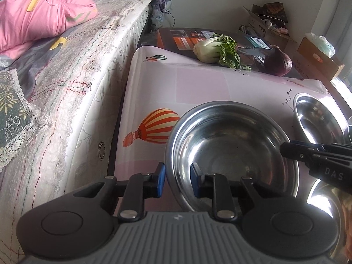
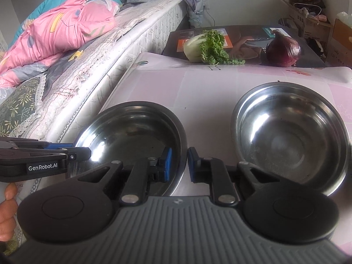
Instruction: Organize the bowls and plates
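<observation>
Both grippers straddle opposite rims of the near steel bowl (image 2: 132, 136) on the pink tablecloth (image 2: 198, 88), the left gripper (image 1: 177, 179) and right gripper (image 2: 178, 164) each clamped on its wall, seemingly to lift it level toward the second steel bowl (image 2: 290, 136) just beside.

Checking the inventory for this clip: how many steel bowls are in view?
3. The left bowl sits nearest the bed; the right bowl beside it; what looks like a third bowl, mostly hidden, glints at the left wrist view's lower right.
</observation>
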